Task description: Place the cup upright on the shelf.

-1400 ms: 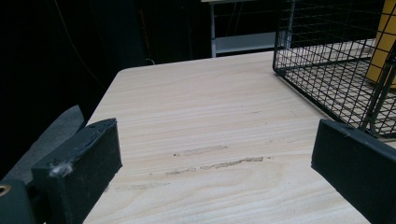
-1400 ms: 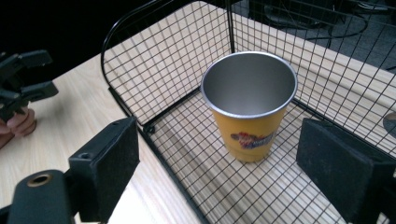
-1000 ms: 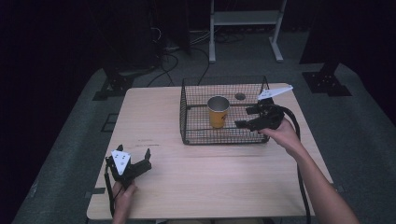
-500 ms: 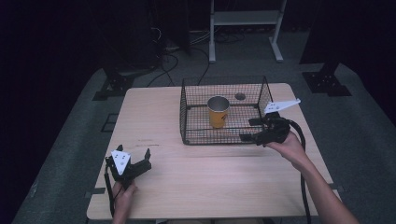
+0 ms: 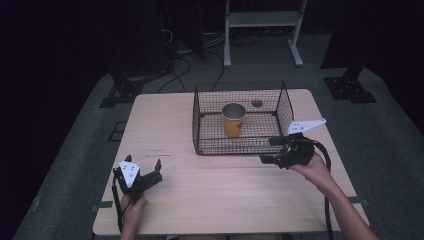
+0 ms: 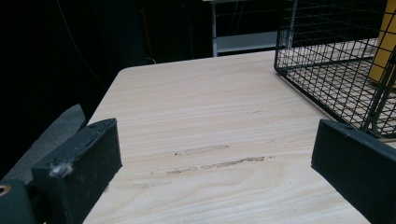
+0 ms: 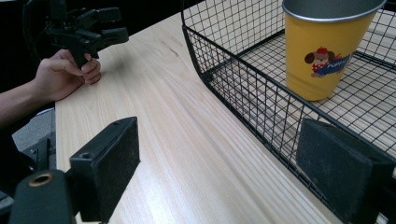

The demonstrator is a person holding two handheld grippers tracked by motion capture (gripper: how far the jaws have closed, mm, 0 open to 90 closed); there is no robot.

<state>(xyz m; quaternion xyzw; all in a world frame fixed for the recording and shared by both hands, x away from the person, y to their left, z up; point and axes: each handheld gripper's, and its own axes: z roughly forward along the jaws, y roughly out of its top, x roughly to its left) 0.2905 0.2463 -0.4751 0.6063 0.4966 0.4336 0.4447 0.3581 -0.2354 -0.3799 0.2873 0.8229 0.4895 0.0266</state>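
A yellow cup (image 5: 233, 120) with a metal rim is seen standing upright inside a black wire basket (image 5: 200, 127), which is placed on the far half of a light wooden table (image 5: 225, 195). In the right gripper view a small cartoon dog is printed on the side of the cup (image 7: 327, 51), and the cup is seen behind the near wall of the basket (image 7: 243, 88). The right gripper (image 5: 274, 150) is held just outside the near right corner of the basket, low above the table, and its jaws are spread wide with nothing between them. A grey three-cornered plate (image 5: 305, 126) is carried on top of it, and a black cable (image 5: 327, 200) is trailed from it along the forearm. The left gripper (image 5: 145, 176) is held by the left hand (image 5: 131, 207) near the front left corner of the table, well apart from the basket. Its jaws are also spread wide and empty; in the left gripper view only bare wood is seen between them, with a corner of the basket (image 6: 336, 70) at the right. In the right gripper view the left gripper (image 7: 105, 25) is seen farther off, above the table edge.
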